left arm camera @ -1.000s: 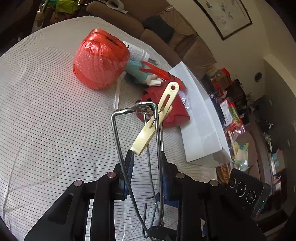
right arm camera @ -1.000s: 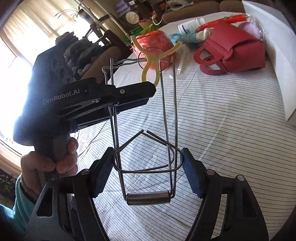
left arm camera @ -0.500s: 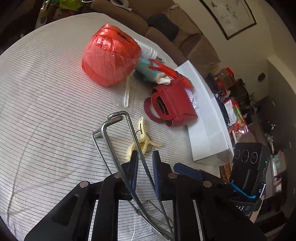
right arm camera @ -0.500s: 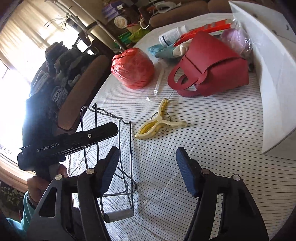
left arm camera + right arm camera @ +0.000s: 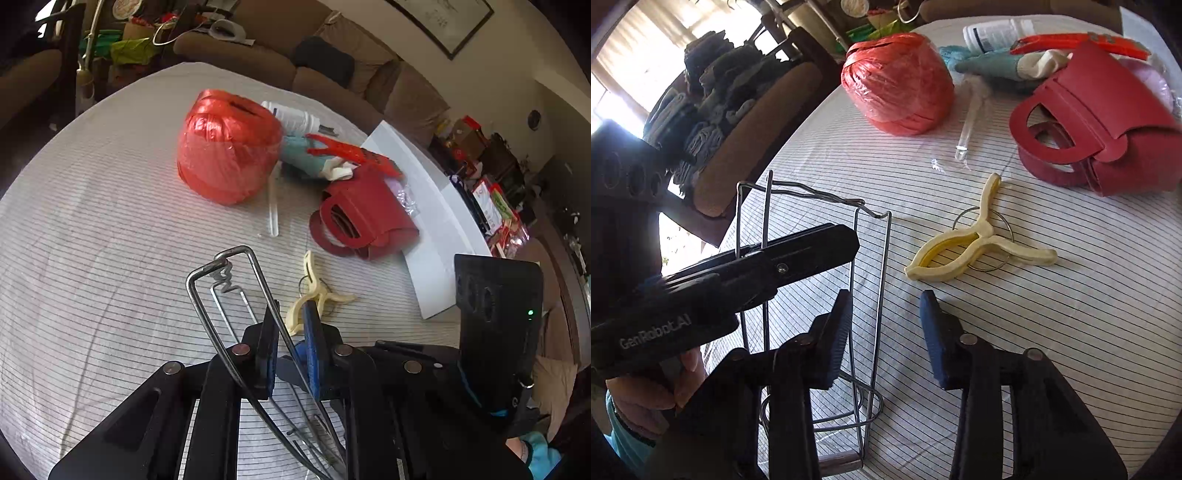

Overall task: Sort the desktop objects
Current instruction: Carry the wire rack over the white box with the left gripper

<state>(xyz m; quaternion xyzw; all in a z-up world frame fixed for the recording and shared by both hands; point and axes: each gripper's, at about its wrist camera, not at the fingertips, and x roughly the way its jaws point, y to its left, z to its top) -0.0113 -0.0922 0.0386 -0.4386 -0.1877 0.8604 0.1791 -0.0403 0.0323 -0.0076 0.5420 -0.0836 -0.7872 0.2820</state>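
My left gripper is shut on a bent wire frame, holding it tilted above the striped tablecloth. From the right wrist view the left gripper comes in from the left and clamps the wire frame. The jaws of my right gripper are closing. One rod of the frame runs through their gap, and the pads stand clear of it. A pale yellow clothes peg with a metal ring lies flat on the cloth just ahead, and it shows as the peg beyond the left fingers.
Further back lie a red ball of plastic string, a red handbag, a clear tube, a teal glove, an orange clip and a white bottle. A white box lines the right edge. A sofa stands behind.
The yellow peg, up on the wire frame a second ago, now lies on the cloth. The right jaws have narrowed and shifted towards the peg. The left jaws have closed tighter on the wire.
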